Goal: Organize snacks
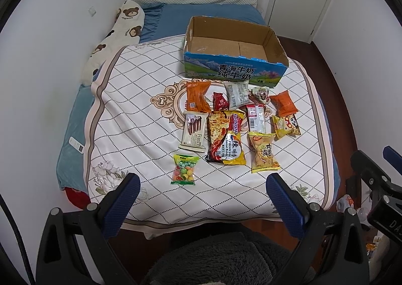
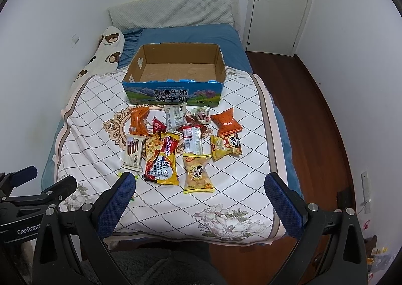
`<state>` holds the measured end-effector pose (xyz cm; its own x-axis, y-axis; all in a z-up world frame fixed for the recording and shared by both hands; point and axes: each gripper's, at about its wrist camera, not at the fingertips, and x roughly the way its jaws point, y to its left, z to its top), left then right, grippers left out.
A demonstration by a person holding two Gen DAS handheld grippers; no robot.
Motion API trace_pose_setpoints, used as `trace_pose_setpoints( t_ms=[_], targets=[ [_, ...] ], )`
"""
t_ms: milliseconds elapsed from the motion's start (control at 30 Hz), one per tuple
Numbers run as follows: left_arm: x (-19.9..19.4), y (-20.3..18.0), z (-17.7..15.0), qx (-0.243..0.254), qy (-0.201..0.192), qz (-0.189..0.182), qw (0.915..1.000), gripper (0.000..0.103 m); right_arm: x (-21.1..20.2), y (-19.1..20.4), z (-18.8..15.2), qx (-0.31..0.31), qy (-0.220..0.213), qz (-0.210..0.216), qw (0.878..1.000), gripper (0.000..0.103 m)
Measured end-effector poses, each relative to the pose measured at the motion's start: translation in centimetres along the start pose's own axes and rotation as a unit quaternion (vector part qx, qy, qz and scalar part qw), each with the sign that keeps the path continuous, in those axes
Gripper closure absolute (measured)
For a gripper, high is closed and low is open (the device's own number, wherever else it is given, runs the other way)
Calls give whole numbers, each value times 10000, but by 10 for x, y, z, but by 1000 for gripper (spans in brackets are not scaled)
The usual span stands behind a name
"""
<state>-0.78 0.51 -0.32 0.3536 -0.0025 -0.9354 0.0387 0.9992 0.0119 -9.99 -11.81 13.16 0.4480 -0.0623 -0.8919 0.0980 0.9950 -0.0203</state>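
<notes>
Hovering at 6 o'clock, both tools spread wide, empty.
My left gripper (image 1: pixel 202 188) and right gripper (image 2: pixel 199 188) face the snacks (image 1: pixel 227 138); carton (image 1: pixel 253 45) waits open at 12 for loading.

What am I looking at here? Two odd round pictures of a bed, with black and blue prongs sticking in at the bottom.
Those prongs are two hand-held grippers; a person carries one in each hand. Each has a wide-angle camera looking along its fingers, hence the round pictures. One picture comes from the left gripper, the other from the right gripper. Both are open and hold nothing. On the bed's quilt lie scattered snack packets, such as a noodle packet and a candy bag. Behind them stands an empty cardboard box.
</notes>
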Motion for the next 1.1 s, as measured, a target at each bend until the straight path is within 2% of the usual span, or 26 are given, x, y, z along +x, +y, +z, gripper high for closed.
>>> trace_pose_setpoints(
  t_ms=[867, 1000, 1100],
  targets=[
    [-3, 13, 2, -15, -97, 43, 9999, 0, 1, 3, 3, -34, 9, 137, 9999, 0],
    [8, 25, 17, -87, -242, 242, 9994, 0, 12, 2, 6, 23, 6, 212, 9998, 0],
    [35, 36, 32, -147, -141, 514, 9985, 0, 40, 2, 13, 135, 78, 442, 9989, 0]
  ],
)
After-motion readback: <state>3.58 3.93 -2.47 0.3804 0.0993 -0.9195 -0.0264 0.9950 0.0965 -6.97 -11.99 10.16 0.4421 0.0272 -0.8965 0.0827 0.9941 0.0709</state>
